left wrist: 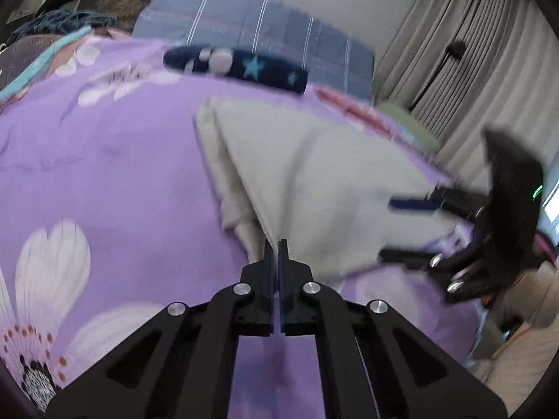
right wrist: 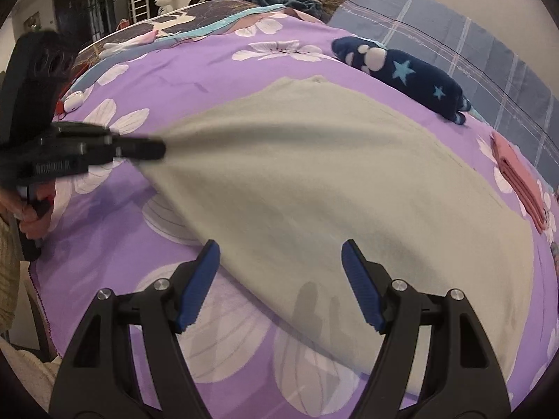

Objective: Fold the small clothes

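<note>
A pale grey-beige cloth lies spread on the purple flowered bedsheet. My left gripper is shut on one near corner of the cloth, and the fabric looks pulled taut from that corner. My right gripper stands open just above the cloth's near edge, its blue pads wide apart and nothing pinched between them. A hand holds the left gripper's handle at the left edge of the right wrist view.
A navy item with light blue stars lies beyond the cloth. A folded pink cloth sits to its right. A blue plaid pillow is at the back, and curtains hang beside the bed.
</note>
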Demonstrator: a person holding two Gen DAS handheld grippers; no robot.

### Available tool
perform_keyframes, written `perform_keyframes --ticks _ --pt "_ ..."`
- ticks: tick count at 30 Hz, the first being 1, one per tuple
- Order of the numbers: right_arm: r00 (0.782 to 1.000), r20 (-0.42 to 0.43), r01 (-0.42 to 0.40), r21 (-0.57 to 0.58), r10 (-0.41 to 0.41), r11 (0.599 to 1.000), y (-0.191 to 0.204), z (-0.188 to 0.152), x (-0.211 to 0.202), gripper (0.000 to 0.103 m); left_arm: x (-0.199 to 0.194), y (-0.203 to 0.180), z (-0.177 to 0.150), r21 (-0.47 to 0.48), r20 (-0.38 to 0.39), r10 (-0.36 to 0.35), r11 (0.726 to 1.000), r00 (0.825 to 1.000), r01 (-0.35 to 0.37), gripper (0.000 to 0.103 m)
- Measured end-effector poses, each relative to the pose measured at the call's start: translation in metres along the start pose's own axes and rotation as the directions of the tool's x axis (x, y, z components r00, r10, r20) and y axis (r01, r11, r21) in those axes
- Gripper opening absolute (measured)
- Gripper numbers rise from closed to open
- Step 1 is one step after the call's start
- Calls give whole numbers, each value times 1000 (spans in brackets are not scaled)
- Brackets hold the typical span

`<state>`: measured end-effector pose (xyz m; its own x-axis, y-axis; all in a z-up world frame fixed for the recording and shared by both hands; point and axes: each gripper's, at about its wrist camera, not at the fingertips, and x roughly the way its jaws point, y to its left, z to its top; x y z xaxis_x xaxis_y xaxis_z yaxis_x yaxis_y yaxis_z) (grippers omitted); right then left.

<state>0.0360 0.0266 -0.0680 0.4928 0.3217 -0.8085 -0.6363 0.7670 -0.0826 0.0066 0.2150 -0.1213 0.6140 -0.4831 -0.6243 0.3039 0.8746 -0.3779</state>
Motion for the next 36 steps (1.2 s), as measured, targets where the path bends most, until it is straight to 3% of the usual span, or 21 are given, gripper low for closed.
perform_keyframes --ticks 1,3,4,12,13,15,18,21,26,29,33,34,36 --pt "1000 -1 -10 -7 10 1000 3 2 2 74 11 8 -7 -32 -41 13 999 999 -14 2" --pt "1000 -5 -19 -24 19 1000 11 4 7 73 7 18 -7 -98 -20 -42 994 999 40 1" --pt "1000 -7 -22 -37 22 999 16 5 10 73 2 20 -6 -107 0 -32 994 999 32 2" --pt "1000 7 -14 -192 16 981 59 5 23 73 -9 21 -3 -100 36 22 995 999 -18 6" --pt "1000 9 -13 -201 15 980 61 6 25 73 -12 24 -1 -106 45 22 994 999 -17 8" --pt "1000 19 -8 -220 12 976 68 9 30 73 -18 32 4 -121 65 37 992 997 -29 24" --pt "999 38 18 -248 -9 969 76 14 35 73 -17 39 16 -120 62 31 992 998 -24 27" --pt "999 48 25 -251 -13 968 80 19 40 72 1 51 34 -122 25 12 992 1000 -8 27" --pt "999 51 -8 -219 19 976 82 26 47 55 40 68 75 -110 -39 -54 993 998 49 27" --pt "998 65 4 -230 11 973 89 30 50 47 69 80 107 -162 -68 -117 981 991 105 27" --pt "997 79 23 -253 -3 967 96 34 55 39 104 91 135 -174 -116 -97 982 989 76 25" --pt "997 79 17 -248 2 969 96 35 56 38 109 94 141 -187 -116 -100 979 988 77 22" --pt "997 79 4 -232 15 973 93 35 58 32 111 96 149 -204 -105 -89 977 991 67 1"
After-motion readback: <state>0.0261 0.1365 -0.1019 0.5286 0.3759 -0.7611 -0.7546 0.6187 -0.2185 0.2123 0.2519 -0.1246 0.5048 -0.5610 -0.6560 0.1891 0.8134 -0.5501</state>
